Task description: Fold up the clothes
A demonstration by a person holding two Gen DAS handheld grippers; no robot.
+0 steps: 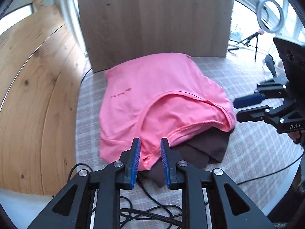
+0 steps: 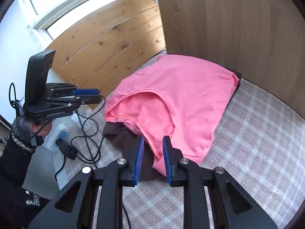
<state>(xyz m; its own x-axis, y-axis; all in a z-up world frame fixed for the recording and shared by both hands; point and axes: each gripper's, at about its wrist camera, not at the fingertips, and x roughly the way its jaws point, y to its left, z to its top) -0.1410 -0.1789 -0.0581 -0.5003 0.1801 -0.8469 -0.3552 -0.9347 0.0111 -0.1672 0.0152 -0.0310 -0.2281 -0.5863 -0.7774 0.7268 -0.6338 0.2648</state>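
Left wrist view is showing the left gripper (image 1: 150, 152) hanging low over the near edge of a pink garment (image 1: 152, 95), its blue-padded jaws standing apart with the stitched pink hem lying in the gap between them, not pinched. The pink garment is lying in a loose mound on a checked cloth (image 1: 247, 147) that is covering the table, and it is resting on top of a dark brown garment (image 1: 205, 150), which is sticking out from under it at the near right. A tall cardboard panel (image 1: 154, 19) is standing at the far side, just beyond the pink garment. At the right edge of this view the right gripper (image 1: 238, 108) is pointing in toward the pink garment's right side, just beside it, its fingers parted and holding nothing. Black cables (image 1: 152, 215) are trailing across the near part of the cloth, and a ring light (image 1: 270, 15) on a stand is showing far right by the windows.

Right wrist view is showing the right gripper (image 2: 152, 158) released as well, its jaws spread with the pink hem (image 2: 152, 147) lying between them and the dark brown garment (image 2: 122, 137) underneath. To the left, the left gripper (image 2: 93, 95) is hovering clear of the fabric, held by a hand (image 2: 42, 129) in a dark sleeve (image 2: 15, 164). A white power strip (image 2: 61, 133) with plugged cables is lying below it, near the edge of the checked cloth (image 2: 257, 133).
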